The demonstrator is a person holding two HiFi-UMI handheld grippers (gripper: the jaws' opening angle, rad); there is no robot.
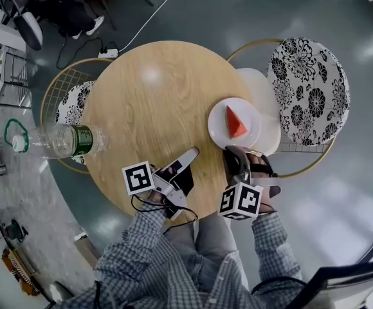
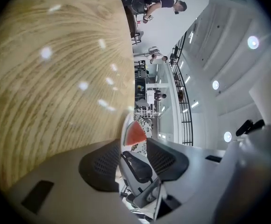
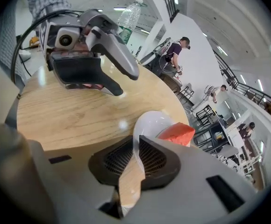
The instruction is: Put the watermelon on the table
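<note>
Checked sleeves [image 1: 135,240] steer both tongs at the round table's [image 1: 154,102] near edge: left gripper [image 1: 188,166] gapes empty, right gripper [image 1: 236,154] pinches the white plate [image 1: 220,132] bearing the watermelon slice [image 1: 235,122], right side.

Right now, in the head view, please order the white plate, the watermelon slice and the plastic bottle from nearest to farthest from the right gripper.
1. white plate: its near rim is clamped in the right gripper.
2. watermelon slice: on the plate, just beyond the jaws.
3. plastic bottle: across the table, at its left edge.
</note>
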